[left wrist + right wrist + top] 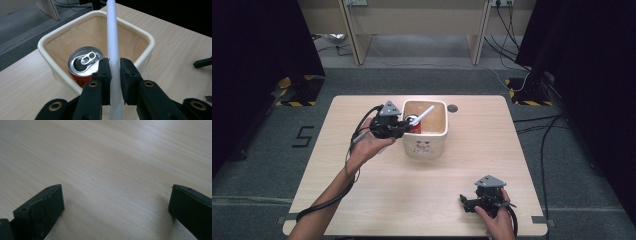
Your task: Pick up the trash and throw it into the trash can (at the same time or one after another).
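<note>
White tube (111,37) top & bottom cut off; can (83,65) half-hidden by bin (147,47)

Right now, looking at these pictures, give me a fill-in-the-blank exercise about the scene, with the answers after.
1. The left gripper is shut on a white ____.
2. The drink can stands inside the cream ____.
3. The right gripper rests low over the wooden table with its jaws ____.
4. The can's body is coloured ____.
Missing words: tube; tub; open; red.
</note>
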`<state>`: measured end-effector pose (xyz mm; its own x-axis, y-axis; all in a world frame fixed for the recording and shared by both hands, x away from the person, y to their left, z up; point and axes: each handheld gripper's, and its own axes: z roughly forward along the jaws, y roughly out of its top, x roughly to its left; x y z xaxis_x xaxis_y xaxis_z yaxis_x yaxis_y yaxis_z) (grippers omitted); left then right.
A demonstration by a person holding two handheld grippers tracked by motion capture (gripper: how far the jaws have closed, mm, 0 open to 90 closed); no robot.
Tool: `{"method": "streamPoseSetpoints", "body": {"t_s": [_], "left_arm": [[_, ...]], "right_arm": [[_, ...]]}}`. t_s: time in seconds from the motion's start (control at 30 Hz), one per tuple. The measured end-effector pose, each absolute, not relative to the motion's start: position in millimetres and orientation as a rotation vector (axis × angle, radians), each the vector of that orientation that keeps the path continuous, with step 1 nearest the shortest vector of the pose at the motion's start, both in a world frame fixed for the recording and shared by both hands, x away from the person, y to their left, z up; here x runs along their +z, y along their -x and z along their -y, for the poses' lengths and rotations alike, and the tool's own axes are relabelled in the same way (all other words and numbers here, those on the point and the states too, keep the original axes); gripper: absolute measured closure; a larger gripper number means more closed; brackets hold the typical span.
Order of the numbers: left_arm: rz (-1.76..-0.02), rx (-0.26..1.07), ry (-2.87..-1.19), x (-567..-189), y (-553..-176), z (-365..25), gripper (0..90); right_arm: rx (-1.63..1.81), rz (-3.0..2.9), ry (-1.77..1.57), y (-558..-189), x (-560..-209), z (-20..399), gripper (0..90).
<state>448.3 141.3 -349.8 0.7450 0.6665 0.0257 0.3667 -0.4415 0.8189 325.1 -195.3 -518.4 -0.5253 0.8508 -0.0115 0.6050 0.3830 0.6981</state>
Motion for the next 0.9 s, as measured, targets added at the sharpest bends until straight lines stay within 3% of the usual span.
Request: {"method": "streamPoseSetpoints", "body": {"t_s": [0.9], "left_arm": [[-0.816,0.361,-2.126,-358,-478,-119,78.6]], "right_arm": [[0.920,-2.279,-1.265,-325,-519,195,0.3]]}}
